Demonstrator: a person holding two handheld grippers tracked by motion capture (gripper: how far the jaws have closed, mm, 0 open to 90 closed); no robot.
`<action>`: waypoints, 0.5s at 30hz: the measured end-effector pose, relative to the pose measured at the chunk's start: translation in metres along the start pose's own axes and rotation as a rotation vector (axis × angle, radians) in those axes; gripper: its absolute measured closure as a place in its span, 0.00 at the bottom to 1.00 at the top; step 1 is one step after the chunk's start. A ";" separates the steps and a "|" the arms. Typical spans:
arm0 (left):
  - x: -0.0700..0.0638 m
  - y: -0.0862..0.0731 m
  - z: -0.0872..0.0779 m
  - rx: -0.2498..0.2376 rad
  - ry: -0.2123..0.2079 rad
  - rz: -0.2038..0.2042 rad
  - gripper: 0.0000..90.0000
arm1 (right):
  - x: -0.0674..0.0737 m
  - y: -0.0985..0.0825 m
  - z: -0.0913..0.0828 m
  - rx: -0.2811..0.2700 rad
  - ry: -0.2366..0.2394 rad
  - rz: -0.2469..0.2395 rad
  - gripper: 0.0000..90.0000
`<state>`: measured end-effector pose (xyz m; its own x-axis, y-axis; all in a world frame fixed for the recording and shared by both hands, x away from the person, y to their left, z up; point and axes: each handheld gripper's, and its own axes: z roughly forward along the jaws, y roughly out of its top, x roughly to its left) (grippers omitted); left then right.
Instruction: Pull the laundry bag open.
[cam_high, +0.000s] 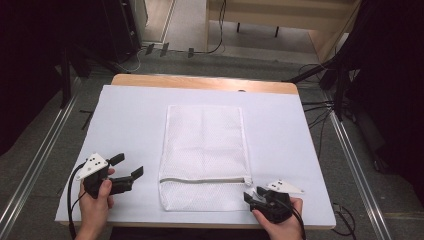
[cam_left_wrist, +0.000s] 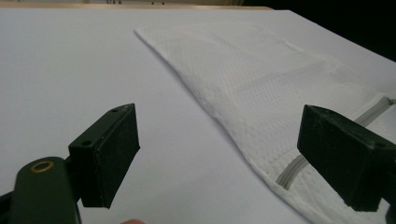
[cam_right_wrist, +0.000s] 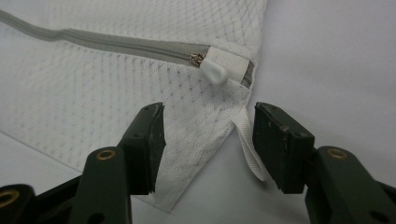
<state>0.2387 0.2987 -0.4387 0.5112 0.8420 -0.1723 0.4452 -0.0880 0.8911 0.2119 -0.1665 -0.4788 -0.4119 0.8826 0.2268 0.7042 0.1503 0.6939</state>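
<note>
A white mesh bag (cam_high: 204, 155) lies flat mid-table (cam_high: 125, 120), its zipper (cam_right_wrist: 116, 44) closed, the pull (cam_right_wrist: 214, 71) at the near right corner. The right tool (cam_right_wrist: 208, 140) stands half open over that corner, holding nothing; a fabric loop (cam_right_wrist: 247, 140) seems to brush one jaw. The left tool (cam_high: 127, 167) gapes wide, empty, just beside the bag's left edge. The bag looks light, limp and thin: pinch the pull or loop, or a hemmed edge.

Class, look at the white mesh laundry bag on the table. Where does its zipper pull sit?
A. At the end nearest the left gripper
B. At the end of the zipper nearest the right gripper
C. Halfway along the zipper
B: the zipper pull sits at the bag's corner, just ahead of the right gripper.
</note>
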 end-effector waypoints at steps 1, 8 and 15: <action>0.000 0.000 0.000 0.000 0.000 0.000 0.14 | 0.000 0.000 0.000 0.000 0.000 0.000 0.50; -0.026 0.002 0.018 0.035 -0.038 0.012 0.14 | 0.028 -0.001 0.007 0.012 -0.171 -0.110 0.62; -0.061 0.007 0.041 0.063 -0.146 0.043 0.14 | 0.026 0.003 0.007 0.018 -0.119 -0.047 0.98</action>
<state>0.2410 0.2251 -0.4389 0.6304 0.7506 -0.1983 0.4639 -0.1594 0.8714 0.2075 -0.1402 -0.4764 -0.3734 0.9210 0.1108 0.6965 0.1995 0.6893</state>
